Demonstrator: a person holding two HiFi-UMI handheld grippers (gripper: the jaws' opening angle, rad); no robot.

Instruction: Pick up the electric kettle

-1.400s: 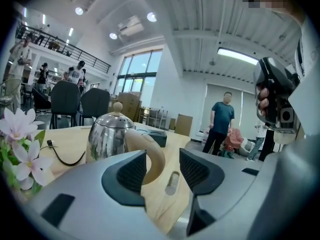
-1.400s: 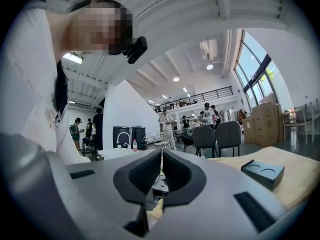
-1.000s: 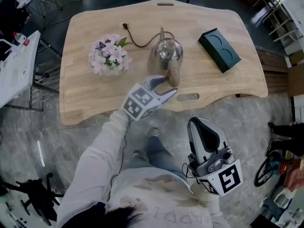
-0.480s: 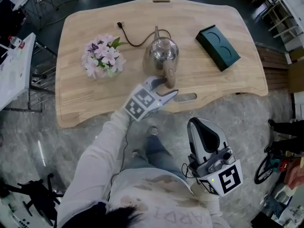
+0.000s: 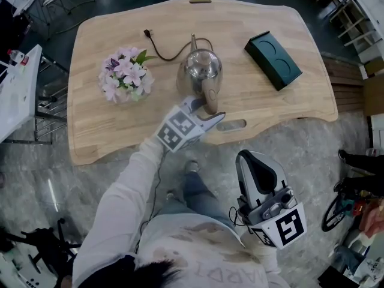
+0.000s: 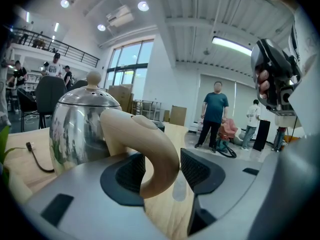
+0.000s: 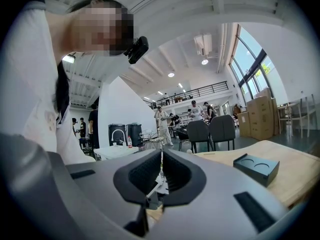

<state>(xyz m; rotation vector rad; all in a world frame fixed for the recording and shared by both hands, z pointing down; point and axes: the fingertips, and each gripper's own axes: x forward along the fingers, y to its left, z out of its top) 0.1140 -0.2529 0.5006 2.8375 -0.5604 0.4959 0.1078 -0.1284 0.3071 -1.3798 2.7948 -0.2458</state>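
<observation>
A shiny steel electric kettle (image 5: pixel 201 69) with a beige handle (image 5: pixel 210 98) stands on the wooden table (image 5: pixel 108 131), its handle toward the near edge. My left gripper (image 5: pixel 207 108) is open, with the handle's lower curve between its jaws. In the left gripper view the handle (image 6: pixel 150 139) rests against the left pad, a gap remains on the right side, and the kettle body (image 6: pixel 80 126) rises just behind my left gripper (image 6: pixel 162 170). My right gripper (image 5: pixel 257 171) hangs low off the table near the person's body; its pads (image 7: pixel 150 171) are pressed together on nothing.
A pink flower bunch (image 5: pixel 123 75) sits left of the kettle. A dark green box (image 5: pixel 274 55) lies to the right. The kettle's black cord (image 5: pixel 163 48) trails left behind it. A slot (image 5: pixel 234 125) is cut near the table's front edge. People stand in the background.
The left gripper has edged forward, so the kettle's handle now sits between its jaws. The head view has shifted slightly. The right gripper has stayed put.
</observation>
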